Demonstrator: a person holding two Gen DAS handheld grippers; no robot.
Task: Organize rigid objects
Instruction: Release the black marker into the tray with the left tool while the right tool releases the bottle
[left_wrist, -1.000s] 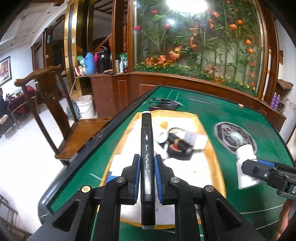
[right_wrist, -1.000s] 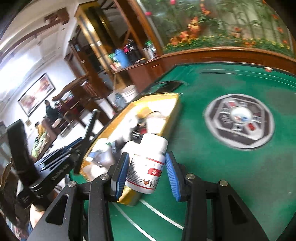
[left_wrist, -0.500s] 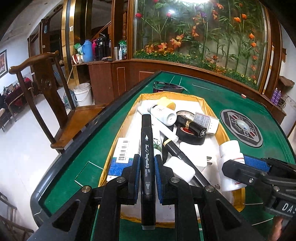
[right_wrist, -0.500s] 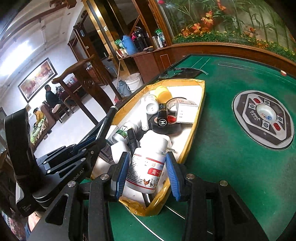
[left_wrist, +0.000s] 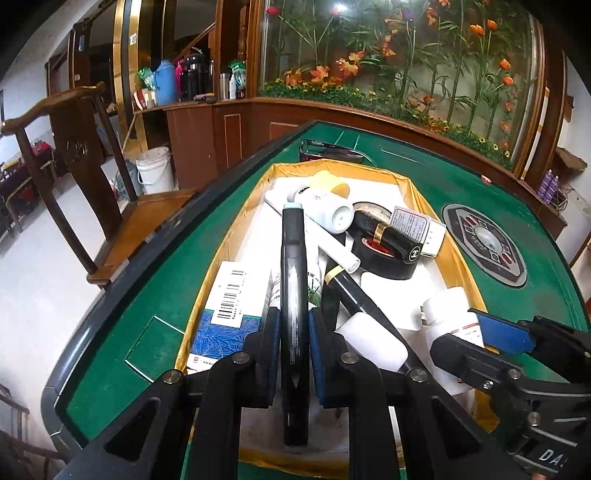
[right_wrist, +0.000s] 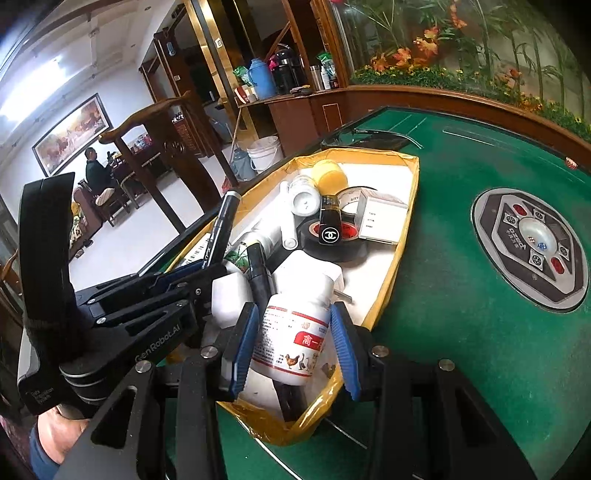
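Observation:
My left gripper (left_wrist: 293, 321) is shut on a black marker (left_wrist: 293, 258), which points along the fingers over the near end of a yellow-rimmed tray (left_wrist: 207, 280) with a white floor. My right gripper (right_wrist: 293, 315) is shut on a white bottle with a red label (right_wrist: 299, 295), over the tray's near right corner (right_wrist: 384, 295). I cannot tell whether the bottle touches anything below. The left wrist view shows that bottle (left_wrist: 448, 314) and the right gripper (left_wrist: 476, 339) at the right. The right wrist view has the left gripper (right_wrist: 192, 275) and marker (right_wrist: 223, 225) at the left.
The tray holds a black tape roll (left_wrist: 384, 264), a black lipstick (left_wrist: 397, 245), a small white box (left_wrist: 413, 225), white bottles, a yellow-capped jar (left_wrist: 328, 182) and a barcoded box (left_wrist: 225, 302). Black glasses (left_wrist: 328, 147) lie beyond it. A round panel (left_wrist: 484, 243) sits mid-table. A wooden chair (left_wrist: 74, 147) stands left.
Both grippers have come down and in over the tray. The right gripper carried the bottle from beside the tray to above its near right corner.

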